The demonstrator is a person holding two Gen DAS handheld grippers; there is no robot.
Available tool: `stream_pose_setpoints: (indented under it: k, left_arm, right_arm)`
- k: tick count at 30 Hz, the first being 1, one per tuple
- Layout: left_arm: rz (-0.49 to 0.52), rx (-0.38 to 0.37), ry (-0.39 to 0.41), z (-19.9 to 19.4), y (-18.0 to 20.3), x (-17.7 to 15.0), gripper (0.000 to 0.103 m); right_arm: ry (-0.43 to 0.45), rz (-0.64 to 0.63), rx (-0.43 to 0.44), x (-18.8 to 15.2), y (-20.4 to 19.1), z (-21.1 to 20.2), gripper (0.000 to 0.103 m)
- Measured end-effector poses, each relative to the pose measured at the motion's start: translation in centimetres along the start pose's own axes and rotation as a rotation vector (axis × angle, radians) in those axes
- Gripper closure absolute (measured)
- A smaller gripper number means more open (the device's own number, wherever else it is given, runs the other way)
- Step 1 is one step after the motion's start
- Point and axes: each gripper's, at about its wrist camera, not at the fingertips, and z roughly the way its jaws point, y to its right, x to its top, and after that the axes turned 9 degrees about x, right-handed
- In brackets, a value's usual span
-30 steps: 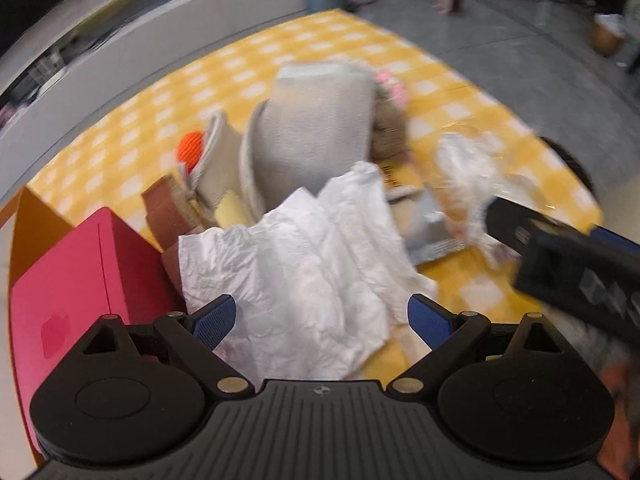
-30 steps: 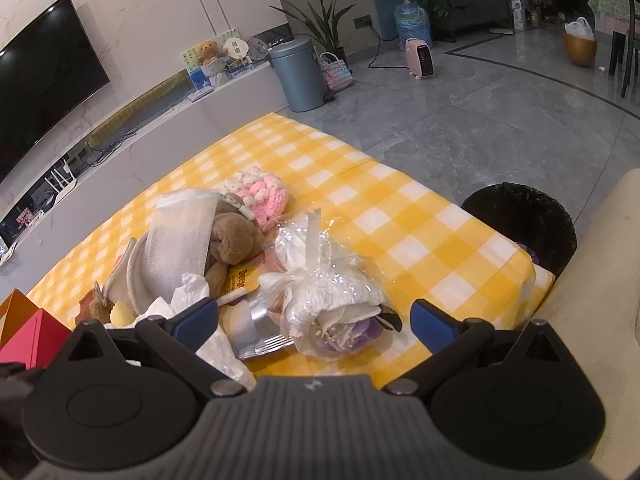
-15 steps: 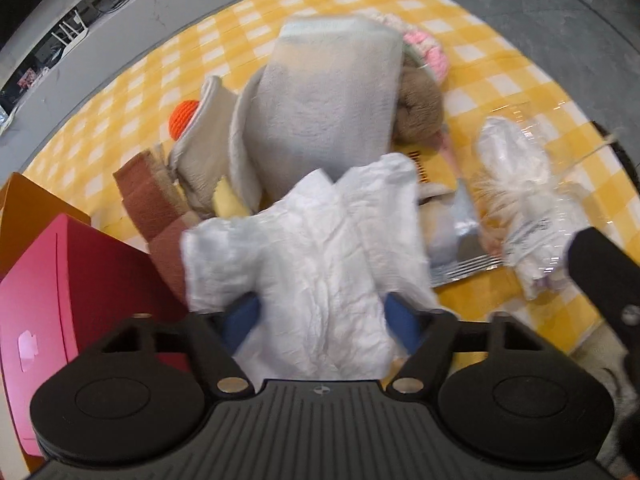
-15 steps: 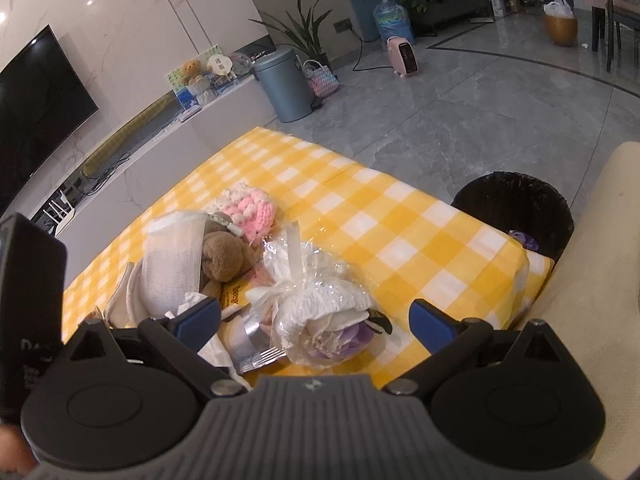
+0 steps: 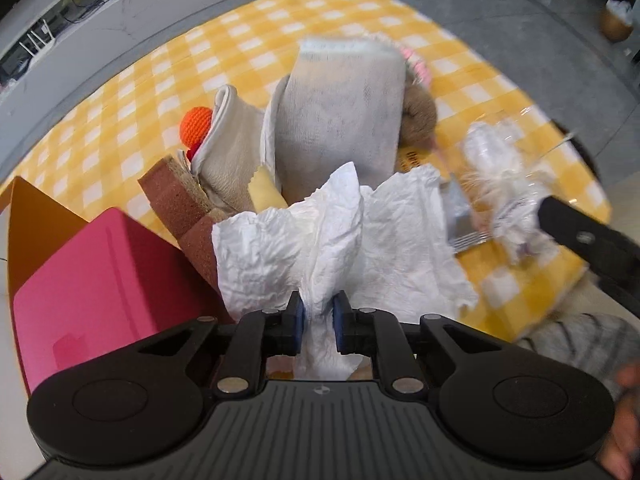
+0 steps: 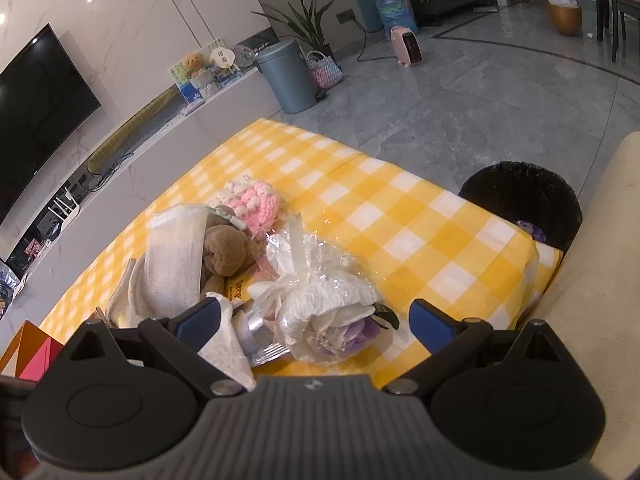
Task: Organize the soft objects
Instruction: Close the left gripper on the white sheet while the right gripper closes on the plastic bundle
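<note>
My left gripper (image 5: 318,320) is shut on a crumpled white tissue (image 5: 340,236), pinched between its blue pads at the near edge of the pile. Behind it lie a grey folded towel (image 5: 340,120), a cream cloth (image 5: 232,148), an orange crochet ball (image 5: 196,124), brown sponges (image 5: 176,196) and a brown plush toy (image 5: 418,120). My right gripper (image 6: 316,320) is open and empty, above a plastic-wrapped bouquet (image 6: 332,308). The right wrist view also shows the plush toy (image 6: 228,248), the towel (image 6: 176,256), a pink crochet piece (image 6: 252,200) and the tissue (image 6: 228,344).
A pink box (image 5: 100,284) and an orange box (image 5: 36,224) stand at the left. The yellow checked tablecloth (image 6: 400,232) covers the table. A black bin (image 6: 524,200) stands on the floor past the table's right end. A cream sofa (image 6: 600,280) is at the right.
My left gripper has closed from open onto the white tissue. The right gripper stayed open and shifted slightly over the bouquet.
</note>
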Motion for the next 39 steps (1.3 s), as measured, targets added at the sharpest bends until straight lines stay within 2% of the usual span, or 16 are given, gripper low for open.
stream_pose_setpoints:
  k: [8, 13, 15, 18, 20, 23, 24, 25, 26, 27, 28, 29, 34, 35, 37, 39]
  left_arm:
    - [-0.048, -0.1, 0.055, -3.4, -3.4, -0.6, 0.087]
    - [-0.043, -0.147, 0.094, -4.7, -4.2, -0.5, 0.086]
    - [-0.056, -0.158, 0.104, -5.3, -4.4, -0.4, 0.086]
    - [-0.067, -0.198, 0.103, -5.7, -4.6, -0.1, 0.086]
    - [-0.069, -0.217, 0.108, -6.0, -4.7, 0.0, 0.086]
    - [-0.072, -0.222, 0.133, -6.5, -5.0, 0.2, 0.086]
    - [-0.066, -0.226, 0.14, -6.5, -5.0, 0.3, 0.082]
    - [-0.043, -0.231, 0.137, -6.4, -4.7, 0.4, 0.07]
    - [-0.011, -0.225, 0.123, -6.0, -4.4, 0.6, 0.067]
    - [0.004, -0.205, 0.11, -5.5, -4.0, 0.6, 0.074]
    - [0.005, -0.174, 0.102, -4.9, -3.7, 0.6, 0.096]
    - [0.012, -0.146, 0.097, -4.4, -3.4, 0.6, 0.103]
    - [0.008, -0.141, 0.05, -2.2, -3.0, 0.5, 0.103]
    - [0.001, -0.163, 0.035, -1.9, -3.1, 0.5, 0.102]
    - [0.003, -0.201, 0.002, -1.4, -2.9, 0.5, 0.076]
    - [0.019, -0.217, 0.005, -1.3, -2.5, 0.4, 0.057]
  right_arm:
    - [-0.029, -0.019, -0.061, 0.5, -0.6, 1.9, 0.007]
    - [-0.103, 0.012, -0.091, 1.0, -0.3, 4.2, 0.007]
    - [-0.109, 0.003, -0.104, 1.1, -0.6, 4.8, 0.012]
    - [-0.141, -0.016, -0.108, 0.9, -0.8, 5.4, 0.035]
    - [-0.133, -0.012, -0.074, 0.8, -0.6, 5.2, 0.041]
    - [-0.116, 0.031, -0.011, 0.8, 0.1, 4.7, 0.043]
    - [-0.116, 0.042, -0.003, 0.8, 0.2, 4.6, 0.043]
    - [-0.114, 0.048, 0.001, 0.8, 0.2, 4.5, 0.043]
    - [-0.112, 0.051, 0.004, 0.8, 0.3, 4.4, 0.043]
    - [-0.111, 0.05, 0.009, 0.9, 0.2, 4.4, 0.043]
    - [-0.11, 0.048, 0.014, 0.8, 0.1, 4.4, 0.043]
    - [-0.111, 0.045, 0.016, 0.8, 0.1, 4.4, 0.043]
    - [-0.112, 0.056, 0.028, 0.9, 0.3, 4.4, 0.043]
    - [-0.113, 0.06, 0.029, 0.9, 0.4, 4.4, 0.043]
    - [-0.114, 0.066, 0.03, 0.9, 0.4, 4.4, 0.042]
    - [-0.113, 0.07, 0.031, 0.9, 0.5, 4.3, 0.042]
